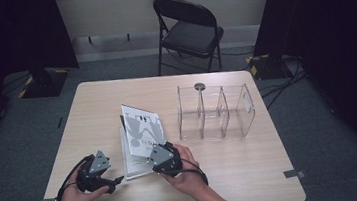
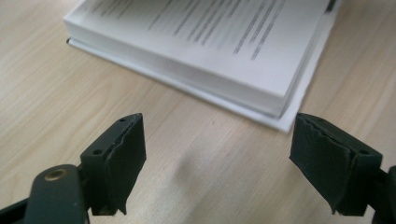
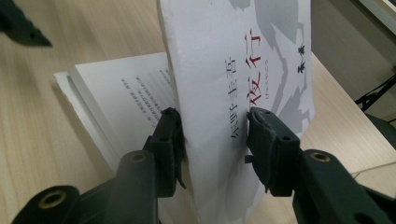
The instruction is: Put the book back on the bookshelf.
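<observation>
A white book lies on the wooden table (image 1: 233,160). Its front cover (image 1: 142,127) with a thin wad of pages stands lifted off the text block (image 1: 132,163). My right gripper (image 1: 151,153) is shut on this cover near its lower edge. In the right gripper view the jaws (image 3: 215,126) pinch the cover (image 3: 243,56), which bears grey shapes and dark characters, above the printed page (image 3: 126,98). My left gripper (image 1: 116,181) stands open just left of the book's near corner. The left gripper view puts its jaws (image 2: 217,135) wide apart over bare wood, with the book's corner (image 2: 201,46) ahead.
A clear acrylic organiser (image 1: 215,111) with three compartments stands on the table right of the book. A black folding chair (image 1: 189,29) is beyond the far edge. Dark curtains hang at both sides. The left gripper's tip (image 3: 21,25) pokes into the right gripper view.
</observation>
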`<state>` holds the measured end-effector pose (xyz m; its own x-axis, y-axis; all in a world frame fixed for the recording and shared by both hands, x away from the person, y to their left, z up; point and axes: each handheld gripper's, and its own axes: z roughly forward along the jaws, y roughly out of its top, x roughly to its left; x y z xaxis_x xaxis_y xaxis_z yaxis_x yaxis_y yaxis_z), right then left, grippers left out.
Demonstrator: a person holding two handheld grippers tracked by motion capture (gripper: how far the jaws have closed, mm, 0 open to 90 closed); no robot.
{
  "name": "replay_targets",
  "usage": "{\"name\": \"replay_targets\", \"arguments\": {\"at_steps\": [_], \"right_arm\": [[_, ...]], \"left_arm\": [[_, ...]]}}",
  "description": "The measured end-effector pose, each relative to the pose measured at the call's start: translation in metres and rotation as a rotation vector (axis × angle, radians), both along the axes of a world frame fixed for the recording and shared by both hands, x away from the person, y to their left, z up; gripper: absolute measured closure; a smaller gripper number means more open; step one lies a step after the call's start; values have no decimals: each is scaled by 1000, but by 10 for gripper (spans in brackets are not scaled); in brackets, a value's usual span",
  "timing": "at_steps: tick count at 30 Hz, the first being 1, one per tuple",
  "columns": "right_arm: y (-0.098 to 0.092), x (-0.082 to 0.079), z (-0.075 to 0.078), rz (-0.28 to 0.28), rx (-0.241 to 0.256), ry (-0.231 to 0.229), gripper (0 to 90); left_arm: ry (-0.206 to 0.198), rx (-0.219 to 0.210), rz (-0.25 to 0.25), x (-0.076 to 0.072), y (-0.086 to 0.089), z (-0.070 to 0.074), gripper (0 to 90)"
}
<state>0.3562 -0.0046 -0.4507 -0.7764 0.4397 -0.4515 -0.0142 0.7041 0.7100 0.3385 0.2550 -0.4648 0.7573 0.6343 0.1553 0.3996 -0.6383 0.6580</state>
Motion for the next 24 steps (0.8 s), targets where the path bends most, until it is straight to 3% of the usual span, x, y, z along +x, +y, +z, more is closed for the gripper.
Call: {"name": "replay_targets", "arguments": {"at_steps": [1, 8, 9, 10, 15, 19, 24], "right_arm": [[-1, 1, 4, -8, 8, 6, 567], [-4, 8, 25, -30, 4, 15, 606], [-5, 9, 27, -32, 3, 14, 610], [-6, 10, 31, -42, 0, 25, 613], [-8, 10, 39, -47, 5, 50, 616], [-6, 8, 47, -43, -9, 69, 619], [-8, 10, 55, -41, -14, 78, 625]], "left_arm": [[17, 25, 9, 3, 1, -4, 181], [48, 47, 28, 9, 5, -15, 183], [44, 40, 35, 10, 4, -16, 185], [48, 63, 24, 11, 3, -16, 186], [25, 54, 30, 13, -4, -18, 187], [35, 35, 41, 16, -9, -20, 162], [100, -56, 78, 21, -5, -25, 148]]}}
